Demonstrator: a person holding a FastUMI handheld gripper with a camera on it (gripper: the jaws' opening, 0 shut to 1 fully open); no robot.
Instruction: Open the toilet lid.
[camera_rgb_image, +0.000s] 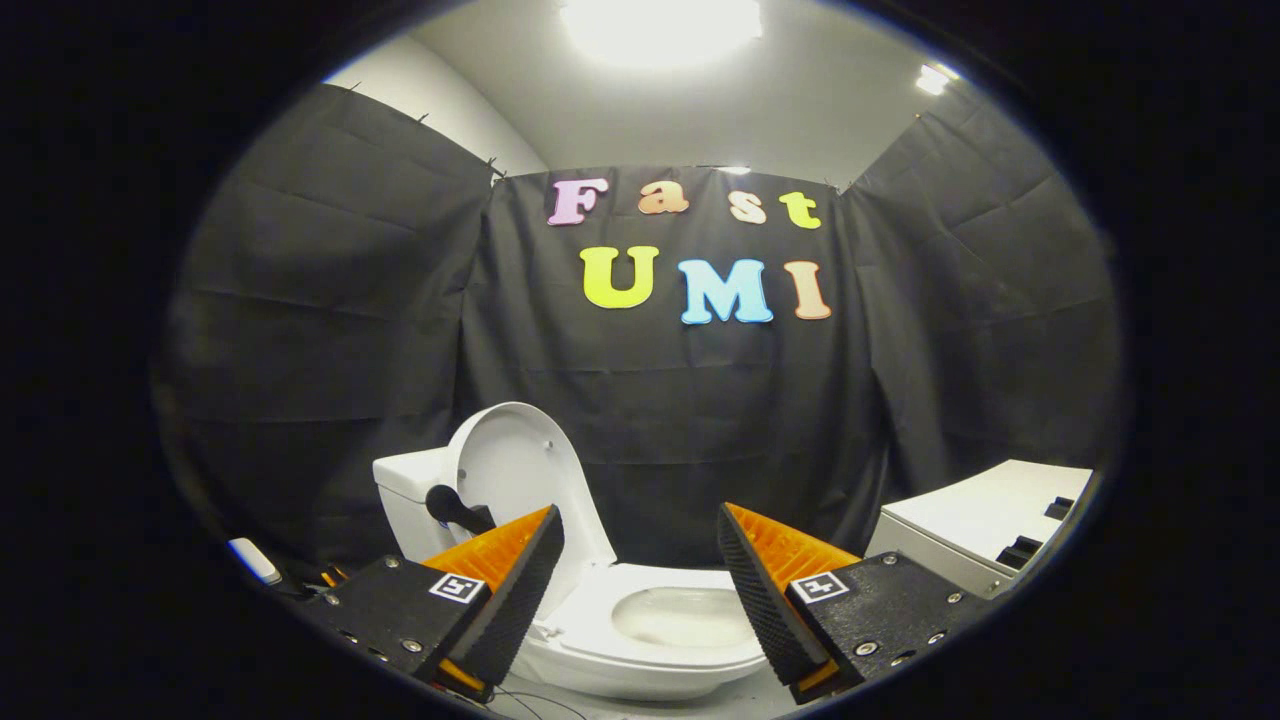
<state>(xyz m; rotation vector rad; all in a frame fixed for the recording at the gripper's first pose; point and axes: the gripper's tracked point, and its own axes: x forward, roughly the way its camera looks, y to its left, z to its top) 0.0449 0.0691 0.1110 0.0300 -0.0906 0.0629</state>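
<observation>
Gripper view: gripper (640, 560), fingers spread apart, holding nothing. Toilet lid (515, 470) raised upright against the tank (405, 490), beyond the left finger; bowl (680, 615) exposed between the fingers. Step: opening appears complete. Next move: likely only withdrawal, clear of the lid.

A: What is hidden on the toilet (640, 640)?
B: The gripper (640, 540) stands with fingers apart, holding nothing; the left finger (505, 590) covers the base of the raised lid (520, 470) and part of the seat's rim.
A: Anything cut off?
B: A white cabinet (985, 525) runs out of sight. A dark knob (450, 507) beside the lid is too unclear to identify.
</observation>
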